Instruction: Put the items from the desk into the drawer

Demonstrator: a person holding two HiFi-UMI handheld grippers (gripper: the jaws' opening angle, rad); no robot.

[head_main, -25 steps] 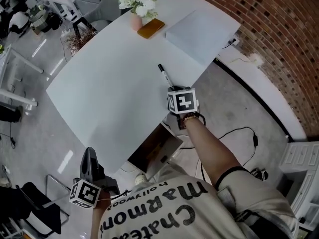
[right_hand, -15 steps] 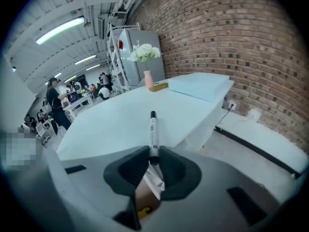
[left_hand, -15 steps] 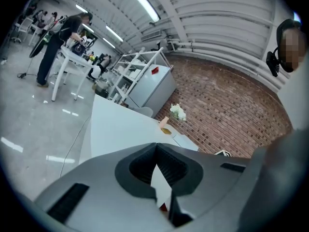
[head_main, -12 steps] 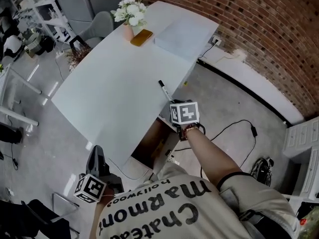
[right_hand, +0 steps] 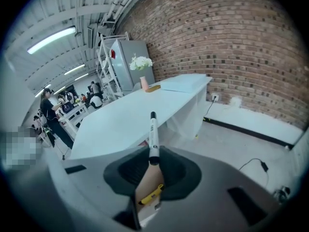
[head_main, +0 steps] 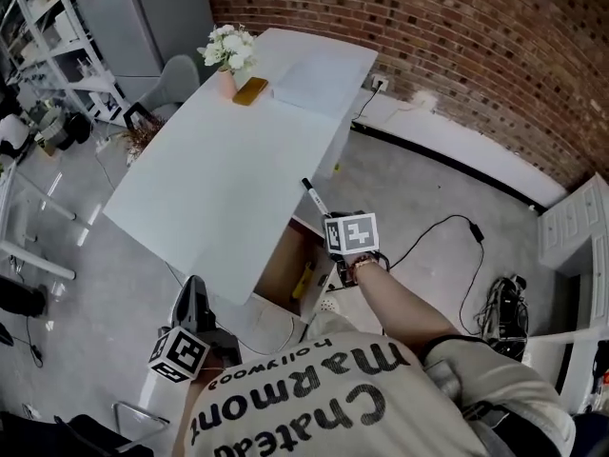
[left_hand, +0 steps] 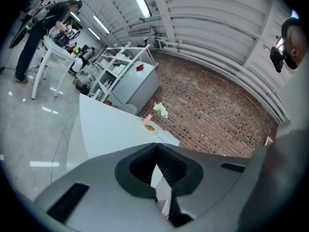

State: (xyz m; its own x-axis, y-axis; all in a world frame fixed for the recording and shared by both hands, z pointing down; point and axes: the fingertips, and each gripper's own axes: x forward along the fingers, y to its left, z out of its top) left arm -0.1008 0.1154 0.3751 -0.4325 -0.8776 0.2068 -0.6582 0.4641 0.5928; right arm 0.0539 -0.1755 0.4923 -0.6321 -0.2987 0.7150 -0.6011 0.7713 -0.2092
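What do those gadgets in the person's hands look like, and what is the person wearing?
The left gripper and the right gripper both have broad grey plastic bodies with dark ribbed jaw pads. Each bears a white cube printed with black square markers. No cables show on them. The person wears a beige short-sleeved shirt with dark lettering, and a bracelet on the right wrist.

Shirt [head_main: 314, 403] back, head view, dark print seen upside down:
- "Chatea", large letters, end lost over shoulder
- "MaRmon", line above, end cut off too
- "hollywood", small, near collar

Pen [right_hand: 153, 139] barrel: no legible marking.
Nothing readable in left gripper view.
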